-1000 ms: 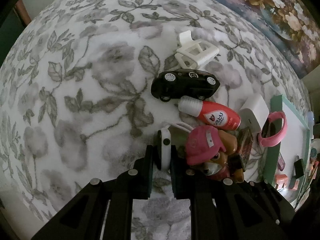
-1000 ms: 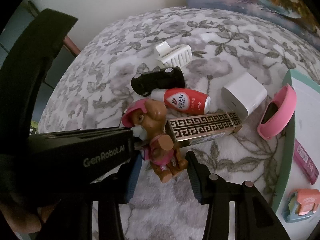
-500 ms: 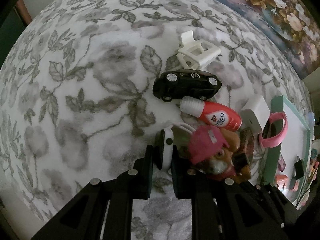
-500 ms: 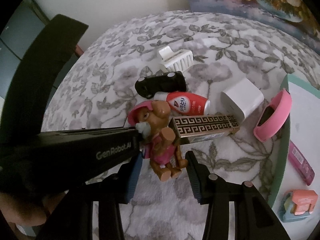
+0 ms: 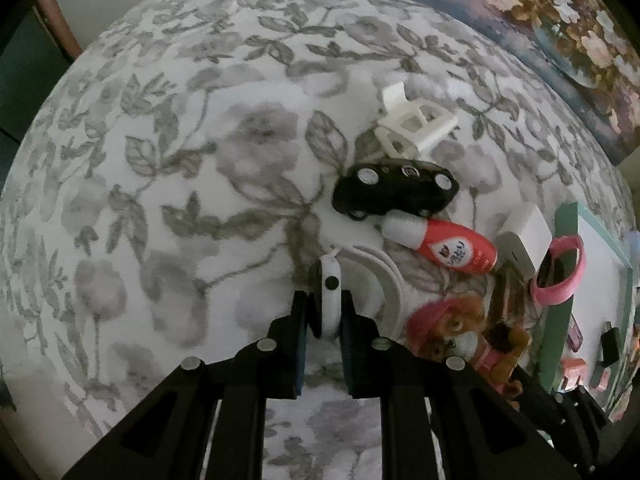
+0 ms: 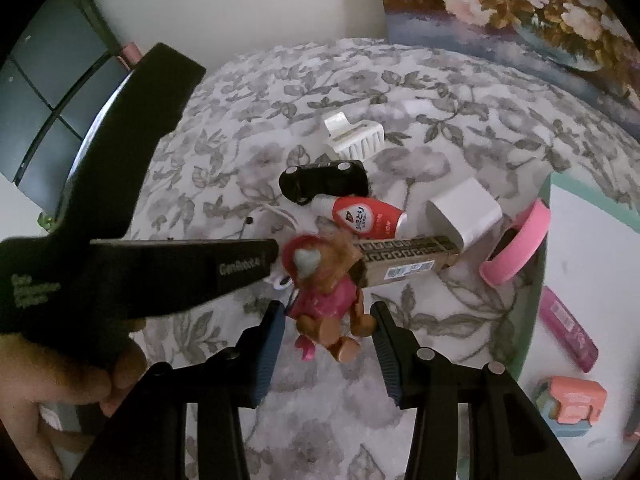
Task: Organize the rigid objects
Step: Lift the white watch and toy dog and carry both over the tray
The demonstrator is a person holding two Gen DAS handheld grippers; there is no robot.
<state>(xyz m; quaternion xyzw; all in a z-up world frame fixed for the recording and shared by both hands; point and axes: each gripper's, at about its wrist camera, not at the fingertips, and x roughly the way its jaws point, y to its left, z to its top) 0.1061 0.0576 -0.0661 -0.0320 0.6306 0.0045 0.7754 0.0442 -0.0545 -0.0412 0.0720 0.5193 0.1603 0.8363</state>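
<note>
On my left wrist view, the left gripper (image 5: 324, 320) has its fingers closed tight on a white oval plastic gadget with a looping white cord (image 5: 330, 300), held at 12 o'clock from the jaws over the grey floral tablecloth (image 5: 160, 184). On my right wrist view, the right gripper (image 6: 328, 344) stands wide apart around a brown toy puppy in a pink cap and vest (image 6: 326, 292), which looks lifted between the fingers, though I cannot tell whether either pad touches it. At its 12 o'clock lie a black toy car (image 6: 324, 180) and a white hair claw clip (image 6: 354, 138); at 3 o'clock sits a green-rimmed white tray (image 6: 536, 312).

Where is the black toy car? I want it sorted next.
In the left wrist view the black toy car lies on the floral cloth right of centre, between the white hair clip behind and the red bottle in front.
</note>
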